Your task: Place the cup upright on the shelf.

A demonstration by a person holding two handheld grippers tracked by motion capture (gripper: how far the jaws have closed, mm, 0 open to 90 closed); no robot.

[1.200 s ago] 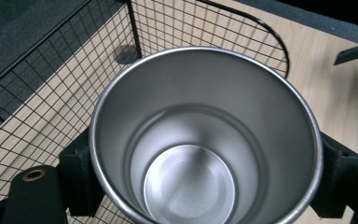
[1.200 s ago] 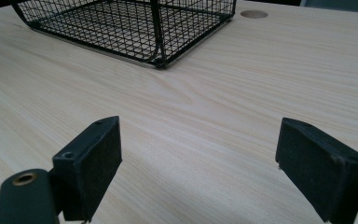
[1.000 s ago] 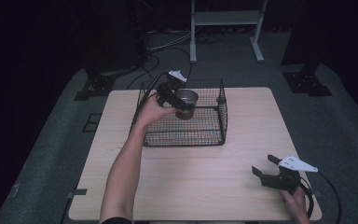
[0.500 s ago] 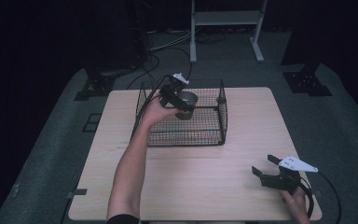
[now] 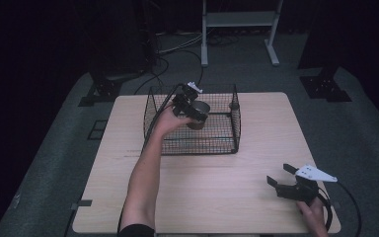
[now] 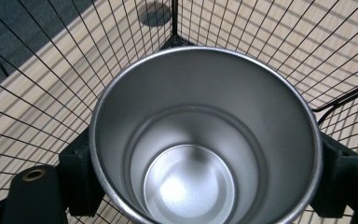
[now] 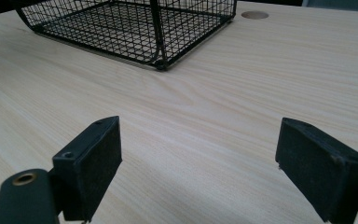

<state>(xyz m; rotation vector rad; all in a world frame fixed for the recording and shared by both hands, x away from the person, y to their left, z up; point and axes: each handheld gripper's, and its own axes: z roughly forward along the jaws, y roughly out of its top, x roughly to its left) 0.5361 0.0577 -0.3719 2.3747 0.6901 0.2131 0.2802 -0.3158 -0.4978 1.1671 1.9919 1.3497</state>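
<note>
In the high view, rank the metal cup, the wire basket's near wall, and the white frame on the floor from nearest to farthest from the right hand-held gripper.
From the right hand-held gripper, at the table's near right corner:
1. Wire basket, near wall: mid-table, up and left.
2. Metal cup: inside the basket, clamped in the left hand-held gripper.
3. White frame: on the floor beyond the table's far edge.

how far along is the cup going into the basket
Done: the metal cup is gripped by the left hand-held gripper and is inside the wire basket walls. In hand: lowering it; whether it touches the basket floor cannot be told. Left: setting it down and releasing. The right hand-held gripper rests open on the table.
</note>
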